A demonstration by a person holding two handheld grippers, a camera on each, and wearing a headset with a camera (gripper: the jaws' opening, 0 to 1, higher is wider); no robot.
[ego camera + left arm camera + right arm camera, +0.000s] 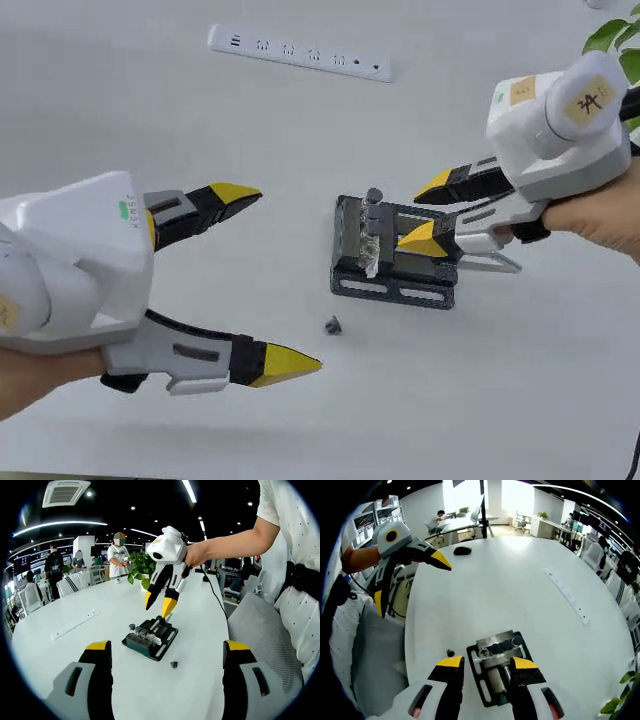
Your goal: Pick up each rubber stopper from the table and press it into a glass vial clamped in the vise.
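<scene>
A small dark rubber stopper [333, 325] lies loose on the white table just in front of the black vise [420, 288]. Clear glass vials [372, 238] stand clamped in the vise, and dark stoppers [506, 644] cap them in a row. My right gripper [420, 215] hovers open over the vise's right side, nothing between its jaws. My left gripper [278, 278] is wide open and empty to the left of the vise, with the loose stopper [174, 664] on the table ahead of its jaws. The stopper [450, 652] sits left of the vise [482, 682].
A white power strip [300, 52] lies at the far side of the table. A green plant [615, 40] stands at the back right. A black mouse-like object [462, 550] rests far off on the table. Other people sit and stand in the office beyond.
</scene>
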